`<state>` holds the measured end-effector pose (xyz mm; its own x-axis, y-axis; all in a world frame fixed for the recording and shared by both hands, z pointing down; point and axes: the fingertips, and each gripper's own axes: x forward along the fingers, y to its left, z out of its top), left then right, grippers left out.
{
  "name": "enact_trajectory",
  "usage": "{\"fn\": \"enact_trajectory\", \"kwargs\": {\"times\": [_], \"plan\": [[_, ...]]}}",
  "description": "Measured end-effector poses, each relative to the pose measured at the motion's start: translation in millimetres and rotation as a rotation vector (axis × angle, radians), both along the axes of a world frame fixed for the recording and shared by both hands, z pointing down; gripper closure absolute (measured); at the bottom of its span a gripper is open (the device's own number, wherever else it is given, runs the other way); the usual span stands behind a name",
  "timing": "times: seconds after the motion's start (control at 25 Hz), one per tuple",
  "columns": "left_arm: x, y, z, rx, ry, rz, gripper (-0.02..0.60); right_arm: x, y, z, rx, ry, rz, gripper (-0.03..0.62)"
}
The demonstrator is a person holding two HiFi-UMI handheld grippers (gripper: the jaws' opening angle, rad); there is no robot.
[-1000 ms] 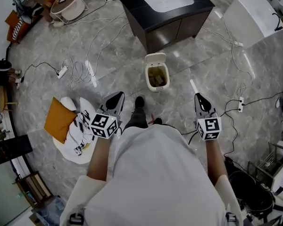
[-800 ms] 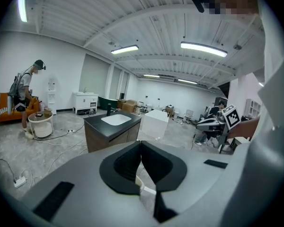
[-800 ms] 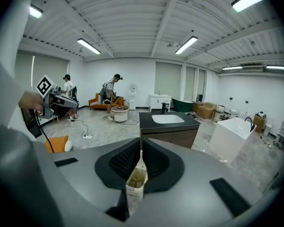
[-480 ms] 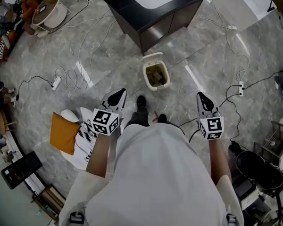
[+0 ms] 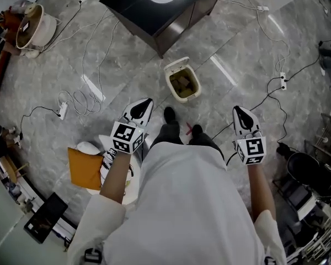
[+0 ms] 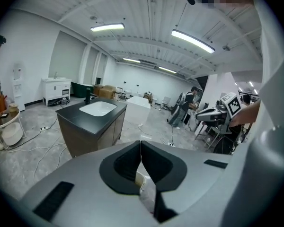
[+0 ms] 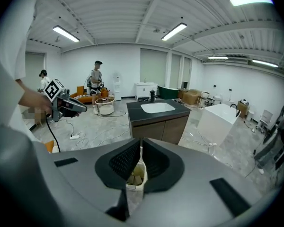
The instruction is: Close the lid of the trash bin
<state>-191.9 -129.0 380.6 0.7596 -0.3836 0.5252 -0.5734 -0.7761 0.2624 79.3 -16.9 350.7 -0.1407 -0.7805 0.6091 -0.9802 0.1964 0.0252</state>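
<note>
The small white trash bin point(image 5: 183, 85) stands on the grey floor with its lid point(image 5: 175, 66) tipped up and back, and brownish rubbish shows inside. In the head view my left gripper point(image 5: 145, 102) is shut and empty, below and left of the bin and well short of it. My right gripper point(image 5: 237, 110) is also shut and empty, off to the bin's lower right. In the left gripper view a sliver of the bin point(image 6: 143, 182) shows below the closed left gripper point(image 6: 141, 144). In the right gripper view the bin point(image 7: 134, 178) shows under the closed right gripper point(image 7: 141, 149).
A dark cabinet with a white sink point(image 5: 164, 11) stands just behind the bin. Cables and a power strip point(image 5: 62, 111) lie on the floor at left, and another cable point(image 5: 276, 101) at right. An orange cushion point(image 5: 84, 168) lies by my left side. My feet point(image 5: 169, 115) are just short of the bin.
Both grippers have moved forward toward the bin, the left one further. The head view has swung, so the cabinet now sits higher in the picture. The jaws stay shut.
</note>
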Motion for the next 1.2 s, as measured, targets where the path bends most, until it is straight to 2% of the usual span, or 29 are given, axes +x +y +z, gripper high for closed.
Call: {"fn": "enact_trajectory", "kwargs": {"times": [0.32, 0.76, 0.96, 1.2], "plan": [[9, -38, 33, -0.027, -0.031, 0.111, 0.563, -15, -3, 23, -0.076, -0.006, 0.074, 0.560], [38, -75, 90, -0.095, -0.078, 0.143, 0.563, -28, -4, 63, -0.175, -0.024, 0.043, 0.559], [61, -79, 113, -0.123, -0.098, 0.141, 0.561, -19, -15, 85, -0.190, -0.080, 0.051, 0.560], [85, -76, 147, -0.155, -0.121, 0.156, 0.561, -15, -23, 127, -0.216, -0.120, 0.015, 0.560]]}}
